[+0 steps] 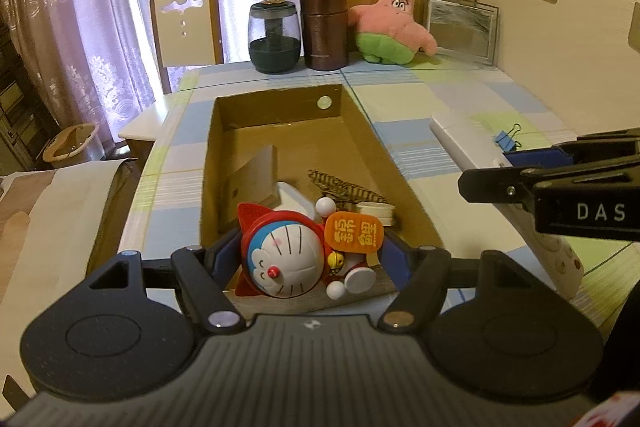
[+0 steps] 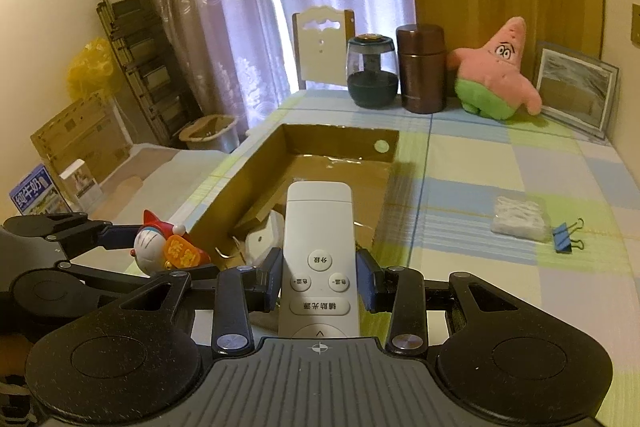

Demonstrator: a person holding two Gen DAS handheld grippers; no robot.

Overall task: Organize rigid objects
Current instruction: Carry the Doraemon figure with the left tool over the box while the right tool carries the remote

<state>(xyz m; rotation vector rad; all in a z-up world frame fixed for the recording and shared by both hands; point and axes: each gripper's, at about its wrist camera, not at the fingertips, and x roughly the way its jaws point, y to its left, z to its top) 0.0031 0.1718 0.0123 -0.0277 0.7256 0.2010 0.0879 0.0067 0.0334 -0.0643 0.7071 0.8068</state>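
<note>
Far left, beyond the table's edge: folded ladder [image 2: 132, 67], yellow bag [image 2: 90, 67], milk carton [image 2: 34, 193] on the floor. Further in, a cream chair [image 1: 188, 27] against lilac curtains [image 1: 80, 7]. Along the back of the checked tablecloth [image 2: 480, 163], in turn: dark glass jar [image 1: 274, 39], brown flask [image 1: 324, 27], pink star plush [image 1: 394, 23], framed picture [image 1: 460, 27] leaning on the wall.

Mid-table, an open cardboard box [image 1: 352, 131], already holding a white cap-like piece [image 1: 378, 211], a striped scrap [image 1: 348, 187] and a loose card flap [image 1: 256, 171]. Nothing across the box mouth. Right of it, a clear packet of white pieces [image 2: 520, 219] just beside a blue binder clip [image 2: 566, 237].

Left gripper [image 1: 308, 259] half spread, pads clamped on a Doraemon figurine [image 1: 292, 255], hanging over the box's near end, head toward the camera.

Right gripper [image 2: 320, 279] drawn narrow, clenched on a white remote [image 2: 318, 247], front end reaching over the box's near rim, buttons up.
</note>
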